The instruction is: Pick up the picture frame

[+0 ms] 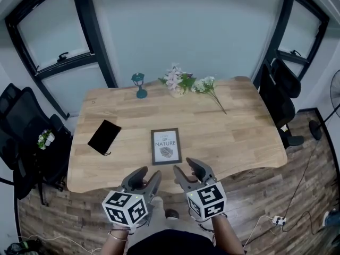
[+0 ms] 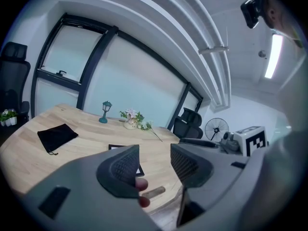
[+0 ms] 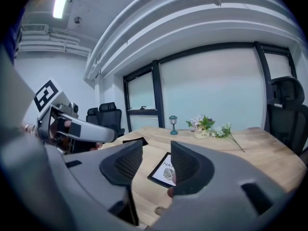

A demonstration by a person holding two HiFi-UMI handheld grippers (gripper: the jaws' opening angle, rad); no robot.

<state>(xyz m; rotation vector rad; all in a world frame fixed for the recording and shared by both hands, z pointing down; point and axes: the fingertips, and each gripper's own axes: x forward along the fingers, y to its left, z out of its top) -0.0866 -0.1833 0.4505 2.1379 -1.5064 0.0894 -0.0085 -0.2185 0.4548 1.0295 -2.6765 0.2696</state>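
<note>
Black pouch [image 1: 104, 136]: flat on wooden table [image 1: 239, 132], left part
Left gripper [image 1: 147, 177]: jaws spread, nothing between them, over near table edge
Picture frame [image 1: 166, 146]: flat, table centre, untouched
Right gripper [image 1: 187, 172]: jaws spread, empty, beside left gripper

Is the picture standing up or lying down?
Lying down. The frame rests flat on the table, face up, its whole front showing from above.
</note>
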